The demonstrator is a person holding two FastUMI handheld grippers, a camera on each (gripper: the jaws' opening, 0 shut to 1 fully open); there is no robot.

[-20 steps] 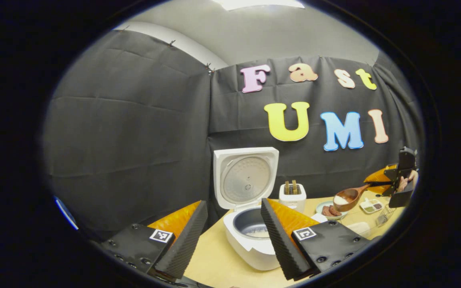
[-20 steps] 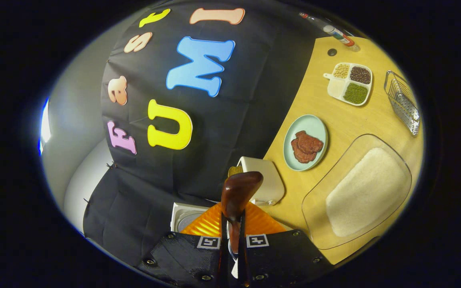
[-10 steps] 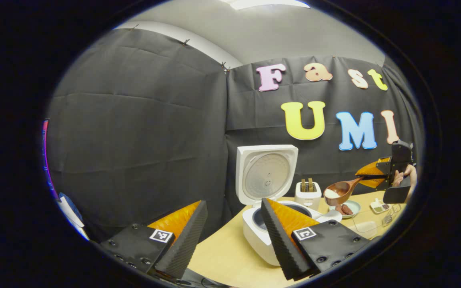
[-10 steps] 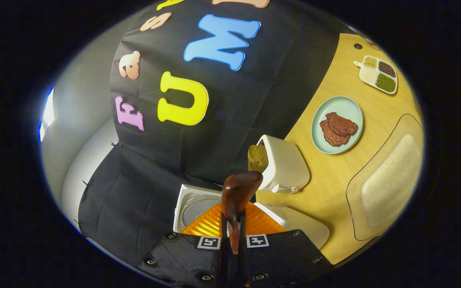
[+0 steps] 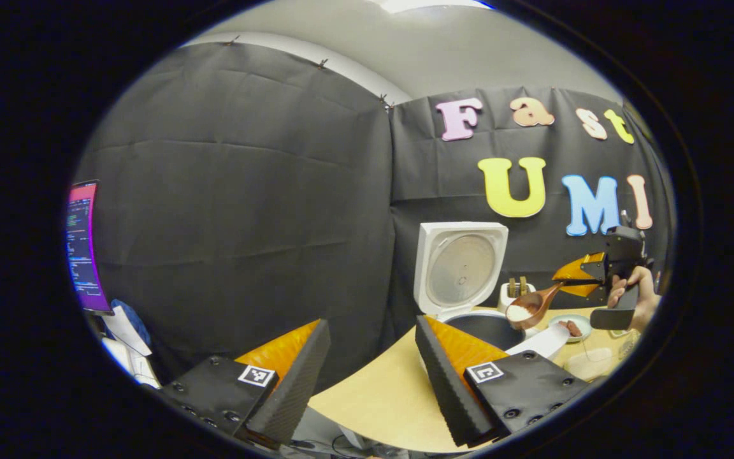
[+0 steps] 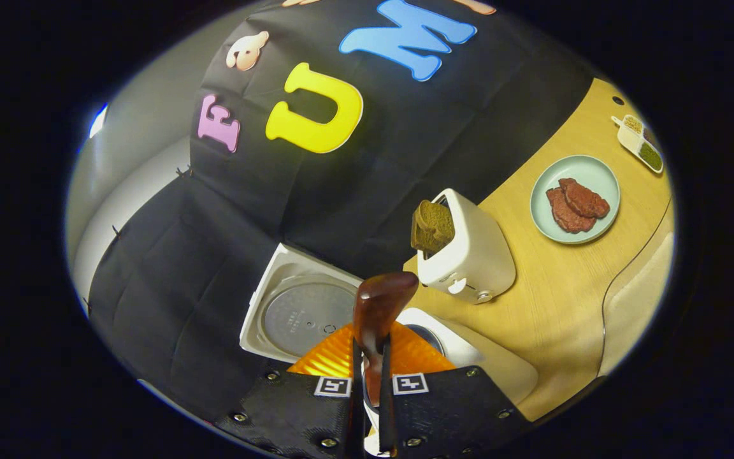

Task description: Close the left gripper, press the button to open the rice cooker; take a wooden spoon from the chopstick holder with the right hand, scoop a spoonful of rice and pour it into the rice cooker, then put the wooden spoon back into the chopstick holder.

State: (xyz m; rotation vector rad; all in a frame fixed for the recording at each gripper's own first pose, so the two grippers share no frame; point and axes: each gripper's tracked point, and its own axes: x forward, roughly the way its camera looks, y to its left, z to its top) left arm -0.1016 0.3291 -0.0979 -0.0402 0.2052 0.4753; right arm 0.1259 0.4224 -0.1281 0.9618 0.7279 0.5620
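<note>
Rice cooker (image 5: 462, 280) stands on the wooden table (image 5: 373, 401) at the back against the black cloth wall in the left gripper view, its white lid tipped up and the dark inner pot open below; the left gripper (image 5: 370, 376) hangs in the foreground with its two fingers spread wide and nothing between them; to the right a hand (image 5: 638, 296) holds the right gripper (image 5: 580, 277), which carries the wooden spoon (image 5: 529, 306) by its handle, the bowl loaded with white rice and poised just over the right rim of the pot; behind the spoon sits a small white toaster (image 5: 517, 293) with brown slices, and further right a pale green plate (image 5: 574, 328) with dark food; a lit monitor (image 5: 83, 245) shows at the far left edge

In the right gripper view the right gripper (image 6: 368, 376) has its fingers pressed close on the spoon handle, and the wooden spoon (image 6: 376, 312) points away from the camera; beneath it lies the rice cooker (image 6: 303, 312), lid raised, with the pot rim showing just right of the spoon; whether rice is in the pot cannot be made out from here; the toaster (image 6: 469, 252) stands just beside the cooker on the table (image 6: 558, 299), the plate (image 6: 574, 197) with reddish-brown pieces sits farther off, and a divided tray (image 6: 638, 143) of grains lies near the far edge
</note>
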